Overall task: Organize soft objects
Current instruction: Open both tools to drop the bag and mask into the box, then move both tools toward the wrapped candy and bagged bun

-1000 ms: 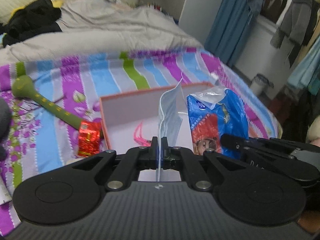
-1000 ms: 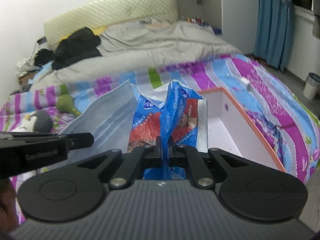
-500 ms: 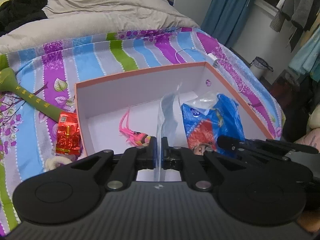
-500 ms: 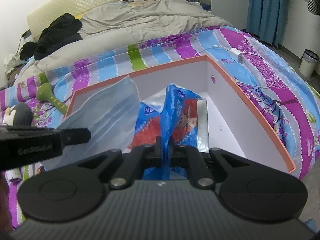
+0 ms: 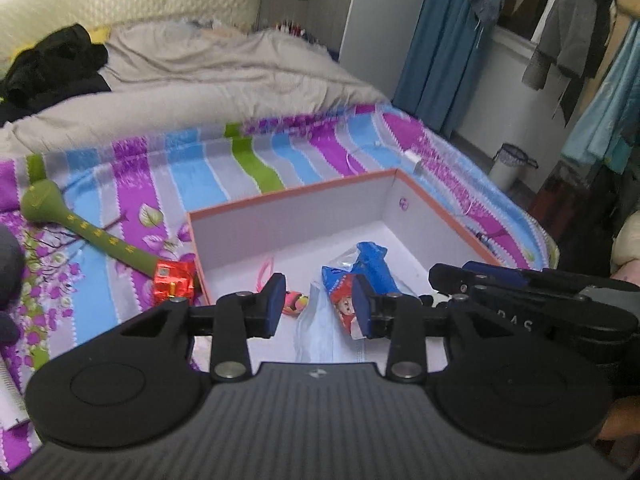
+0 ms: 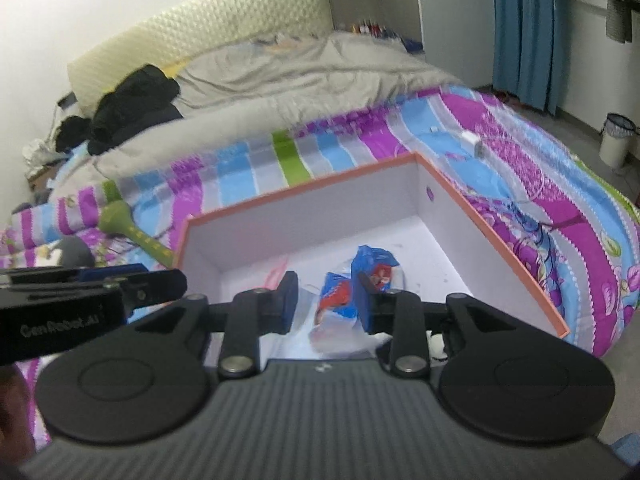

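Bed carries box; both grippers, left gripper and right gripper, released, empty; green mallet lies left, nearer left gripper.

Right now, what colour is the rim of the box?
Orange; the box rim shows best in the right wrist view.

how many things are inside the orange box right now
3 visible. A blue snack bag lies mid-floor of the box, a pale clear plastic bag lies just nearer the camera, and a small pink toy sits left of them. The grippers may hide more.
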